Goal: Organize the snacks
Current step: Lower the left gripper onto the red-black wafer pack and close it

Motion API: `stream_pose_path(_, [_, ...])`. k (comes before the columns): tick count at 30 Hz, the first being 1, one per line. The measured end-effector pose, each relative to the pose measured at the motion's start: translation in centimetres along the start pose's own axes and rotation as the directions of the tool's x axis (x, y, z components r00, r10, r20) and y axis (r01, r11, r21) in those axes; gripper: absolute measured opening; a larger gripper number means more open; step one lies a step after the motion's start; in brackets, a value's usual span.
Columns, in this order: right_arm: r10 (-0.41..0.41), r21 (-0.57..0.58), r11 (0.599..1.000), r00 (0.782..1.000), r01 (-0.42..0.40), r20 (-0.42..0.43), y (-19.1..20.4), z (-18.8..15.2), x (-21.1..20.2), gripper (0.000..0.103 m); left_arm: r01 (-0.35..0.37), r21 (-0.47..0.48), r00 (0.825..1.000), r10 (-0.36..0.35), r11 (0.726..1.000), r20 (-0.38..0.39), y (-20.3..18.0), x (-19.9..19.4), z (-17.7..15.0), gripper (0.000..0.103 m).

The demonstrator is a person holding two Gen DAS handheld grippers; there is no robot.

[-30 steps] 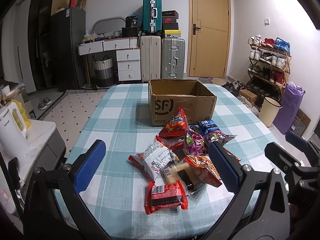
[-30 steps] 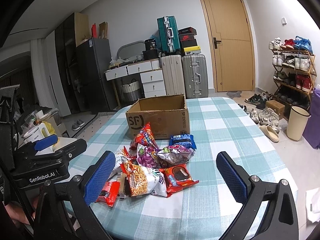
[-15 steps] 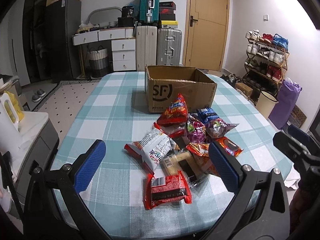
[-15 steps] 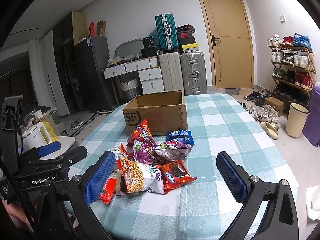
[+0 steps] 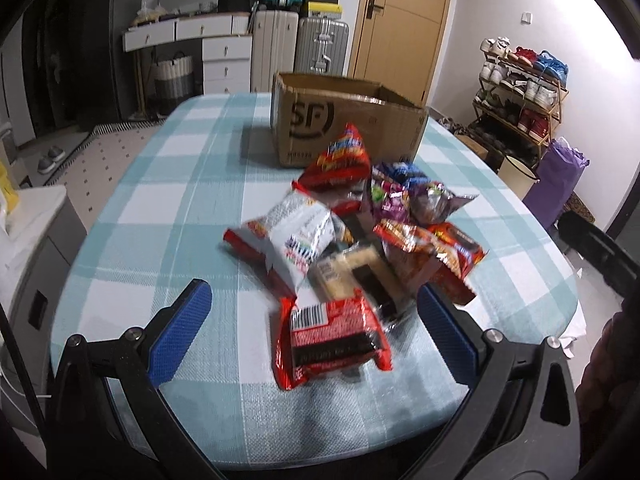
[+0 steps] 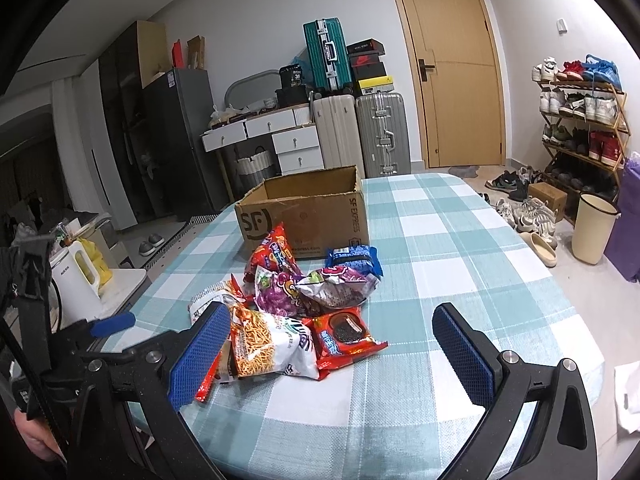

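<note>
Holding your left gripper (image 5: pixel 314 328) and right gripper (image 6: pixel 332 350) wide and empty above the heaped snack packets (image 6: pixel 304 300), you have them just before the open cardboard box (image 6: pixel 308 208), ready for loading.

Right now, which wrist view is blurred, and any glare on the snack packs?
Left wrist view: motion blur smears the snack pile and cardboard box. Right wrist view: sharp, box print legible, only faint sheen on the packs. Both views: fisheye bending, dark corners.
</note>
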State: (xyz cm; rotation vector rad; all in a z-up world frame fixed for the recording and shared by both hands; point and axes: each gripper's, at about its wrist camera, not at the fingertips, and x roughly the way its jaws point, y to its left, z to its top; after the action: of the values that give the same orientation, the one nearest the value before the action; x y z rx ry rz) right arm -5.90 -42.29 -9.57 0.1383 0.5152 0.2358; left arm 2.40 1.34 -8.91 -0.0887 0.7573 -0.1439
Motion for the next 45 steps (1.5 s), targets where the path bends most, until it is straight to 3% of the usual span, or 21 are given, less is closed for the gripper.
stream_pose_path(10, [0.002, 0.012, 1.0, 0.999, -0.002, -0.033, -0.7, -0.8, 1.5, 0.103, 0.03, -0.019, 0.997, -0.031, 0.999, -0.068, 0.6, 3.0, -0.8, 0.101])
stream_pose_path(15, [0.001, 0.016, 1.0, 0.999, 0.0, -0.038, -0.8, -1.0, 1.8, 0.103, 0.054, -0.037, 0.993, -0.058, 0.998, -0.105, 1.0, 4.2, -1.4, 0.088])
stream_pose_path(18, [0.003, 0.025, 1.0, 0.999, -0.002, -0.042, -1.0, -1.1, 1.8, 0.103, 0.097, -0.077, 0.985, -0.107, 0.992, -0.133, 1.6, 5.1, -1.8, 0.073])
stream_pose_path(20, [0.005, 0.025, 1.0, 0.999, -0.003, -0.043, -1.0, -1.1, 1.8, 0.103, 0.093, -0.062, 0.987, -0.101, 0.994, -0.123, 1.5, 5.3, -1.9, 0.06])
stream_pose_path(25, [0.006, 0.025, 1.0, 0.999, -0.005, -0.041, -1.0, -1.2, 1.8, 0.103, 0.121, -0.076, 0.987, -0.128, 0.99, -0.096, 2.3, 5.5, -2.1, 0.048])
stream_pose_path(45, [0.019, 0.018, 1.0, 0.998, -0.018, -0.057, -0.2, -1.7, 2.1, 0.103, 0.14, -0.101, 0.989, -0.144, 0.985, -0.037, 4.0, 2.7, -2.0, 0.046])
